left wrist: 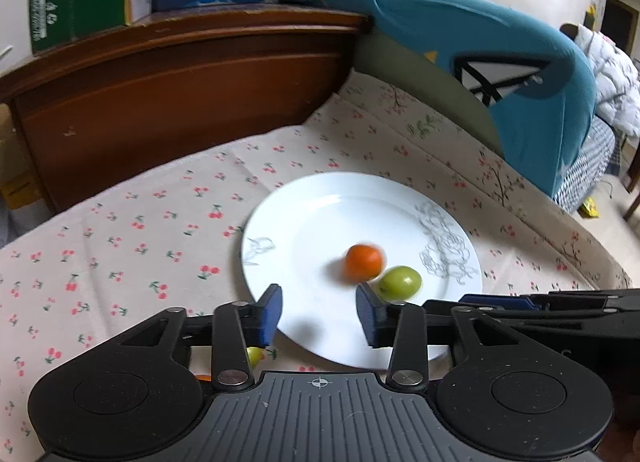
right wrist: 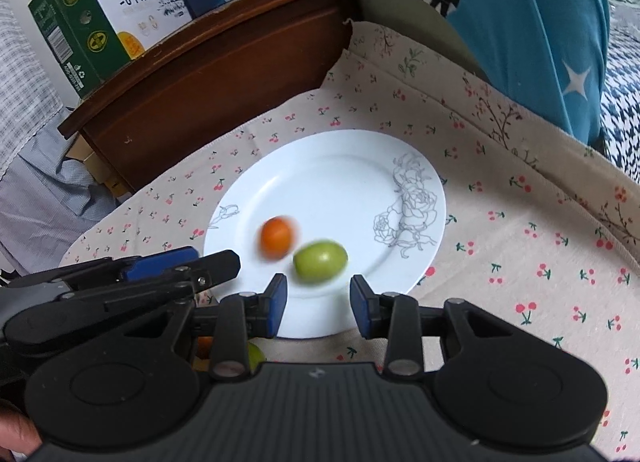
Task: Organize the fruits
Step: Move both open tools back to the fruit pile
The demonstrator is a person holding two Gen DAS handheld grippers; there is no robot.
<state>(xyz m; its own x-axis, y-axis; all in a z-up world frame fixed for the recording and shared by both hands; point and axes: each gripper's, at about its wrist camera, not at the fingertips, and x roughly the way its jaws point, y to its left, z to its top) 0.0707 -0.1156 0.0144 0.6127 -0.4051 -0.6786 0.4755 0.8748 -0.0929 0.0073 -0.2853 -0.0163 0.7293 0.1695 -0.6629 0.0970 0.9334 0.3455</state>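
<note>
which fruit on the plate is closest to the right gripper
The green fruit, lying just ahead of the open right gripper; the orange fruit sits farther back-left.

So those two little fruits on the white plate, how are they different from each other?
The orange fruit is round and orange; the green fruit is oval and yellow-green. The green fruit looks a bit larger and lies on its side, nearer the right gripper. The orange fruit is smeared by blur, as if rolling; the green fruit looks sharper. Both are small, smooth-skinned and sit close together on the plate, held by neither gripper.
</note>
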